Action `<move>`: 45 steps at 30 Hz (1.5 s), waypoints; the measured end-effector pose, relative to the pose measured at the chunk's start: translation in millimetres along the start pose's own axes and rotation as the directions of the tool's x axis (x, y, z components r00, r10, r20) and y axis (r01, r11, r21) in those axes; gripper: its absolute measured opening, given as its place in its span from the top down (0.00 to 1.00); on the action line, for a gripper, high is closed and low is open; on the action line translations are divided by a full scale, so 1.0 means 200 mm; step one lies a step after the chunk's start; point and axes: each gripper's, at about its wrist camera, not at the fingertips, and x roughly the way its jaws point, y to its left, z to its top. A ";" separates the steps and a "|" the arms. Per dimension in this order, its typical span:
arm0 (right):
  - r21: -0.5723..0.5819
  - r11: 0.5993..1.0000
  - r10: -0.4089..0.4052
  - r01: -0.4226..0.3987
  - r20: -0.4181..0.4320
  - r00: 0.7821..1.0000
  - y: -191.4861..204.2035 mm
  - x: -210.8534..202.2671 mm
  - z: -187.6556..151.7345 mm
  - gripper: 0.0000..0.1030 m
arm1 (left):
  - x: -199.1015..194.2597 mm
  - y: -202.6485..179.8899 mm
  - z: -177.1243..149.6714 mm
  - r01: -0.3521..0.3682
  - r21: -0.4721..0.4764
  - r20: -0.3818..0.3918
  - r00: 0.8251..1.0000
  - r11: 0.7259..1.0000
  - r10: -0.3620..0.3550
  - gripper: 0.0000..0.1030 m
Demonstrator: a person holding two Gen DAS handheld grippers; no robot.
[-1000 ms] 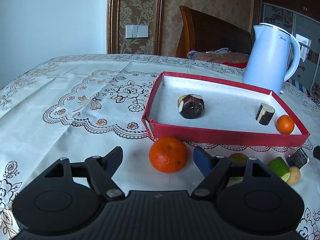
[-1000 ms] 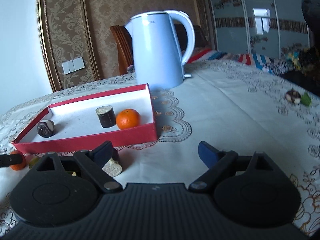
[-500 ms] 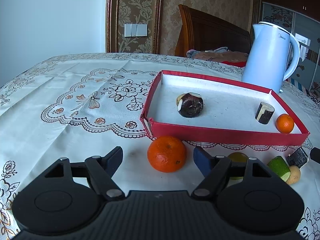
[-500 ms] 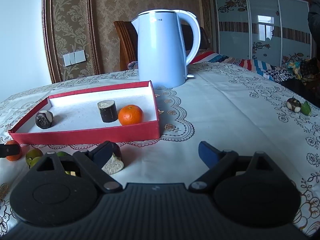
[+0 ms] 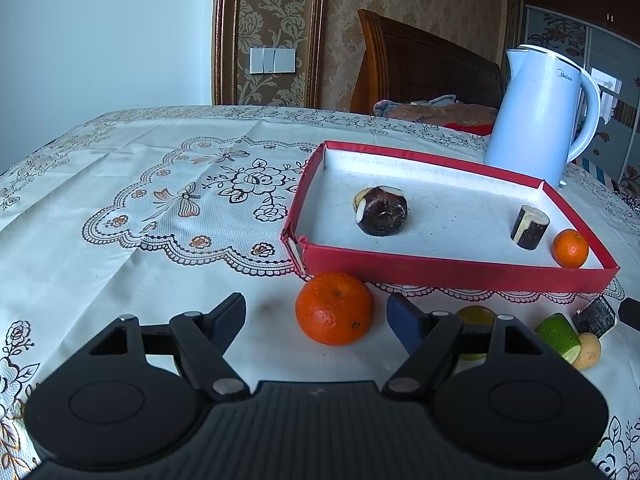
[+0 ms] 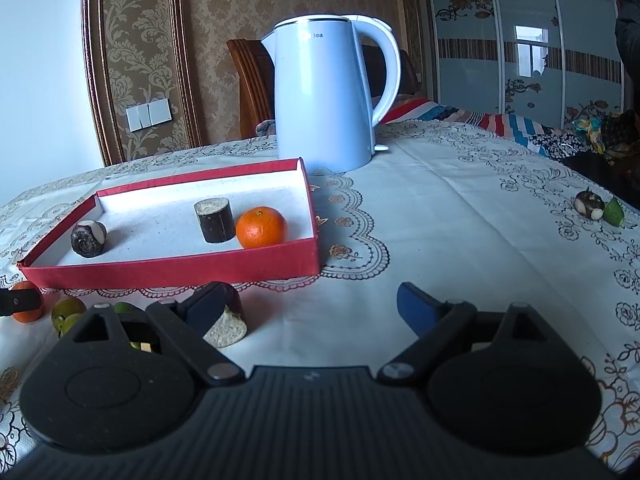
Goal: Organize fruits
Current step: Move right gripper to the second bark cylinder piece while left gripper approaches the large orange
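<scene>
Left wrist view: we hold our left gripper (image 5: pixel 316 312) low over the counter (image 5: pixel 120 256), jaws spread around the large orange (image 5: pixel 334 308), which sits just near of the red tray (image 5: pixel 456 274), lined up for a grasp, we judge. Our right gripper (image 6: pixel 310 306) hovers with jaws spread and holding nothing, its left finger beside a dark cut piece (image 6: pixel 228 318). The tray holds three items: one small orange (image 6: pixel 261 227) and two dark pieces. Outside it we count one orange, about three greenish fruits and one dark piece. A white kettle (image 6: pixel 328 96) stands beyond the tray.
</scene>
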 end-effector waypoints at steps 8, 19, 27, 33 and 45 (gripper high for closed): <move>0.000 1.000 0.000 0.000 0.004 1.000 0.00 0.00 0.00 0.11 | 0.00 0.00 0.00 0.000 -0.001 -0.001 1.000 1.000 0.000 0.25; -0.016 1.000 0.000 0.000 -0.012 1.000 0.02 0.01 0.01 0.11 | 0.00 0.00 0.00 0.001 -0.002 -0.002 1.000 1.000 -0.001 0.25; 0.027 0.998 0.059 -0.058 -0.045 0.997 0.01 0.03 0.03 0.11 | 0.00 0.02 0.00 0.001 -0.024 0.009 1.000 1.000 -0.001 0.25; 0.011 0.997 0.071 -0.070 -0.060 0.996 0.04 0.05 0.03 0.14 | -0.01 0.03 0.00 0.004 -0.039 0.010 1.000 0.999 -0.004 0.25; 0.023 0.990 0.139 -0.137 -0.153 0.978 0.14 0.16 0.05 0.38 | -0.01 0.05 0.01 0.017 -0.063 0.013 1.000 0.998 -0.017 0.25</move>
